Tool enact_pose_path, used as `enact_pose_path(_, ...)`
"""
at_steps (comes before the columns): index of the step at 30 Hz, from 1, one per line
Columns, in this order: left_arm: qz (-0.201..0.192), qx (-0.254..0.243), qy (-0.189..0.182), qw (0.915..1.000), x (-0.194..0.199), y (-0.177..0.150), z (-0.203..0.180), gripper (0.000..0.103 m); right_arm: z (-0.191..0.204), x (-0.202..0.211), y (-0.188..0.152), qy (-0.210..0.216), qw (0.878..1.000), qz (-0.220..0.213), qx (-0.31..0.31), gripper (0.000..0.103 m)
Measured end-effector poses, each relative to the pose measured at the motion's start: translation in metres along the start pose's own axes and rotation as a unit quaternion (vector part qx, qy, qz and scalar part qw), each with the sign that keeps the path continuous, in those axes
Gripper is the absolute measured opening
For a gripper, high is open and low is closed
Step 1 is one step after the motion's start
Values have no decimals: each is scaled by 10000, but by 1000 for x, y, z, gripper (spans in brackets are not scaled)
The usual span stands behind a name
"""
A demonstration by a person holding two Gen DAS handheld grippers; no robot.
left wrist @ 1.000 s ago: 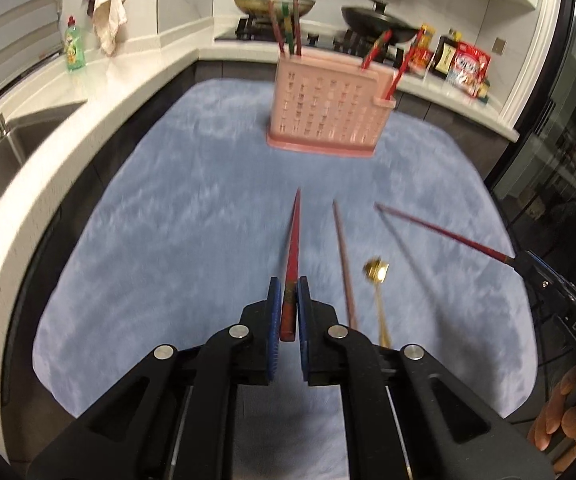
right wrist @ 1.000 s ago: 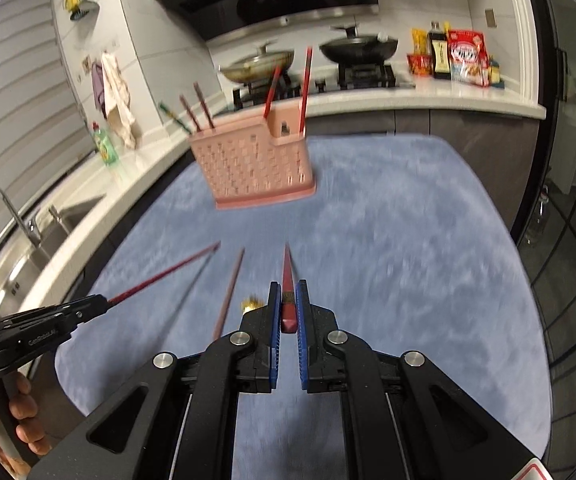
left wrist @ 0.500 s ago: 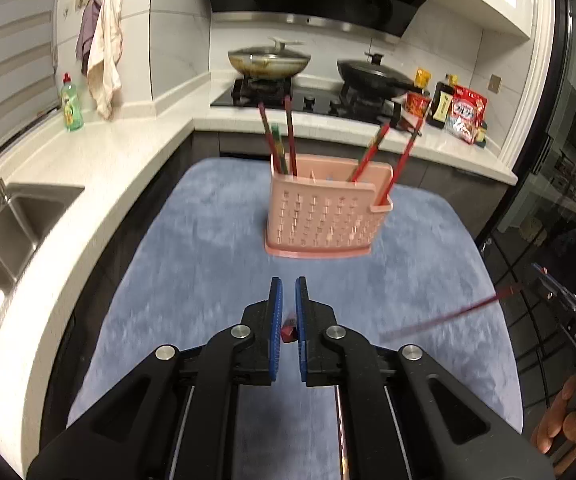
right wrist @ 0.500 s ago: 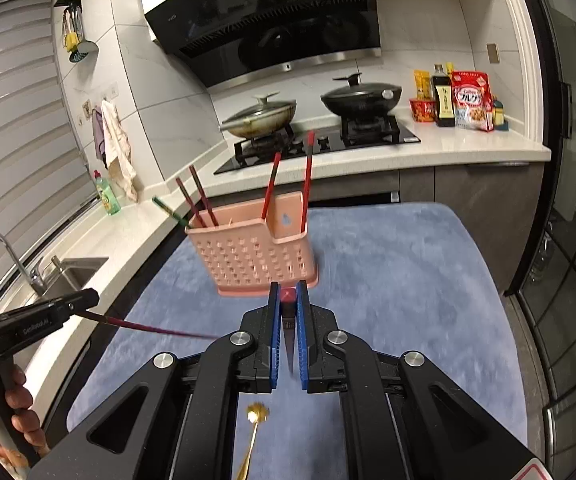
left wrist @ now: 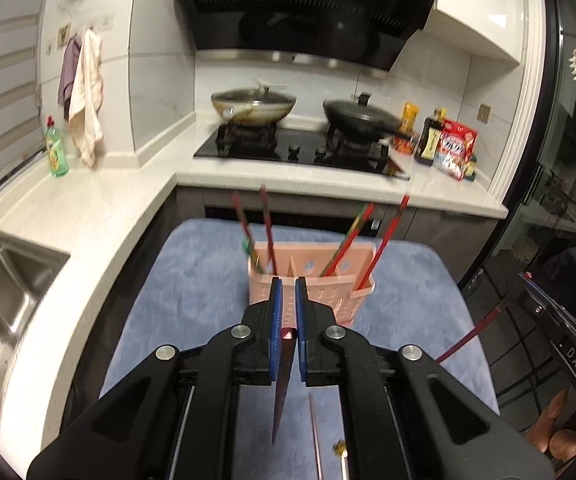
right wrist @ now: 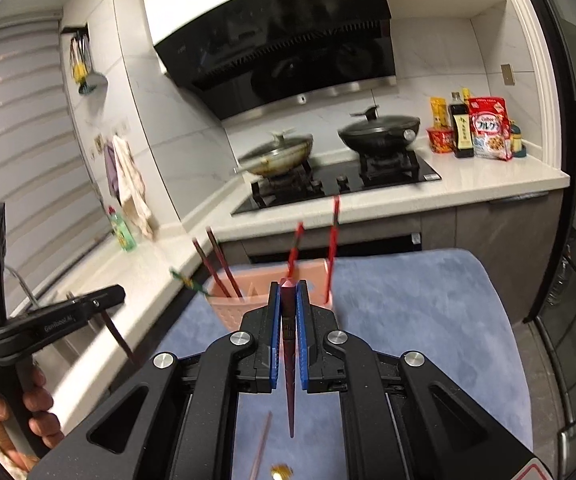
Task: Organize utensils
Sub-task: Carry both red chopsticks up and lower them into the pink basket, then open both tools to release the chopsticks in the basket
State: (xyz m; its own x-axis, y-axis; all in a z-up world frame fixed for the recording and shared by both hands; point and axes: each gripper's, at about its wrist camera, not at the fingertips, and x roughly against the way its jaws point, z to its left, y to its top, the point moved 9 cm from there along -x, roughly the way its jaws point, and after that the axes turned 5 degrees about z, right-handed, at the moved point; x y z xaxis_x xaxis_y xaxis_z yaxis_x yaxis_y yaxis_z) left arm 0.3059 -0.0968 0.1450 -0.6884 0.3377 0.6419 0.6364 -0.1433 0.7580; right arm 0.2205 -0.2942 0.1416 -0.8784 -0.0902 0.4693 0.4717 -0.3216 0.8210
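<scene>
A pink perforated utensil holder (left wrist: pixel 330 280) stands on the blue mat, with several red chopsticks upright in it; it also shows in the right wrist view (right wrist: pixel 239 296). My left gripper (left wrist: pixel 288 292) is shut on a dark red chopstick (left wrist: pixel 281 388) that hangs tip-down, just in front of the holder. My right gripper (right wrist: pixel 288 296) is shut on another dark red chopstick (right wrist: pixel 289 376), also tip-down, near the holder. A loose chopstick (left wrist: pixel 315 436) and a gold spoon (left wrist: pixel 342 450) lie on the mat below.
The blue mat (left wrist: pixel 191 292) covers the table. A white counter (left wrist: pixel 87 208) with a sink (left wrist: pixel 3 292) runs along the left. Behind are a stove with two pans (left wrist: pixel 253 104), bottles and packets (left wrist: pixel 450 148). A green soap bottle (left wrist: pixel 56 150) stands at the left.
Both grippers have risen and tilted up, so each held chopstick swung from pointing forward to hanging tip-down. The holder now sits closer, right behind the fingertips.
</scene>
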Motion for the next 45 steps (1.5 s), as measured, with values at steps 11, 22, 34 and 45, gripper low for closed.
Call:
enact_pose_path(11, -1000, 33, -137, 9949, 25, 115, -11, 6, 21, -32, 106, 361, 9971, -647, -167, 7)
enact_pose_path(22, -1195, 50, -35, 9928, -21, 164, -6, 6, 14, -93, 128, 343, 9976, -494, -335, 7)
enact_pose_path(34, -1009, 88, -39, 9949, -56, 158, -2, 6, -5, -134, 96, 211, 9987, -92, -456, 7)
enact_pose_path(45, -646, 116, -24, 9978, -89, 133, -1, 6, -10, -158, 69, 74, 9989, 227, -398, 7)
